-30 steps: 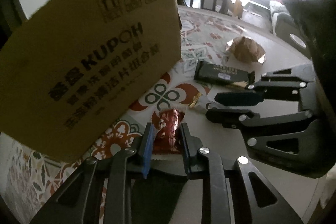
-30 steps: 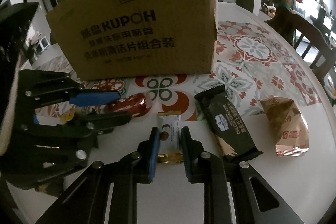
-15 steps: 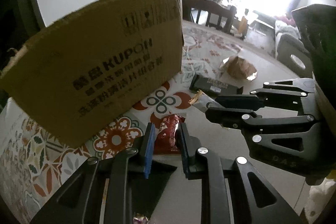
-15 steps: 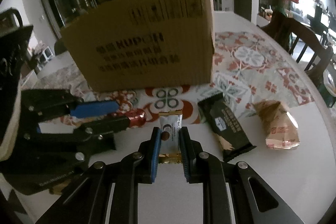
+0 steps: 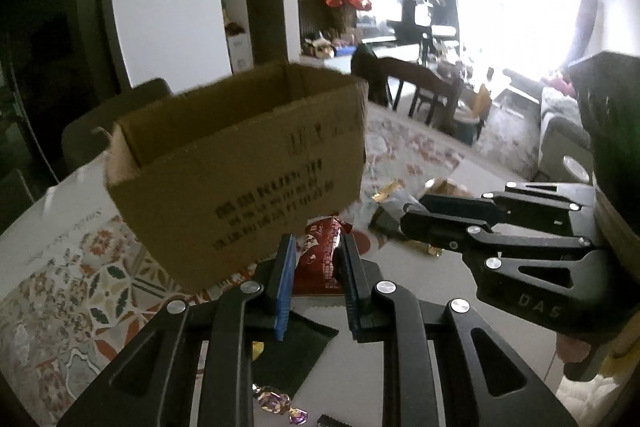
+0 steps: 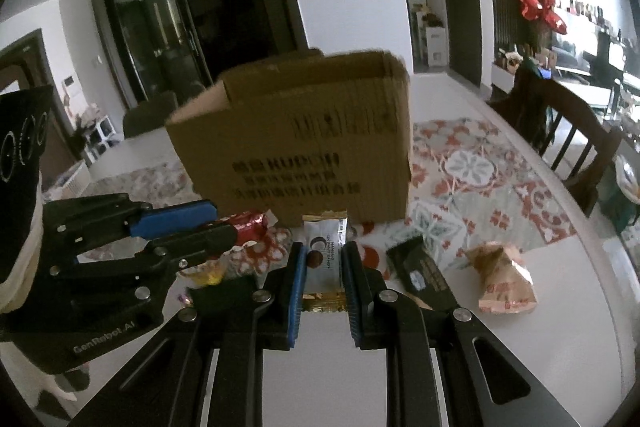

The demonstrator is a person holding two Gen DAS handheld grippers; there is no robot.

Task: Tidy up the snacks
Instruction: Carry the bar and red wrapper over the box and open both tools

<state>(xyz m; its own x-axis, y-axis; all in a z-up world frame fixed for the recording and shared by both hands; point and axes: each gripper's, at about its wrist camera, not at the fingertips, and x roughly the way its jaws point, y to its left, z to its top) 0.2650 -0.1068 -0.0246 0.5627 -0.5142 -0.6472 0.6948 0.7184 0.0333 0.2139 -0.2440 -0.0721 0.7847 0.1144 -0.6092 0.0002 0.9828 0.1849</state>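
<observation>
My left gripper (image 5: 316, 251) is shut on a red snack packet (image 5: 322, 259) and holds it above the table. My right gripper (image 6: 324, 259) is shut on a white and gold candy packet (image 6: 325, 251), also lifted. An open brown cardboard box (image 5: 248, 155) stands just beyond both grippers; it also shows in the right wrist view (image 6: 304, 143). The right gripper shows at the right of the left wrist view (image 5: 416, 215), and the left gripper at the left of the right wrist view (image 6: 216, 223).
On the table lie a black snack bar (image 6: 424, 267), a tan crinkled packet (image 6: 504, 275), a dark green packet (image 5: 292, 351) and small wrapped candies (image 5: 280, 403). A patterned mat (image 6: 472, 167) covers the table. Dark chairs (image 6: 568, 131) stand at the right.
Both grippers have risen from the table with their packets, level with the box's upper half; its open top now shows.
</observation>
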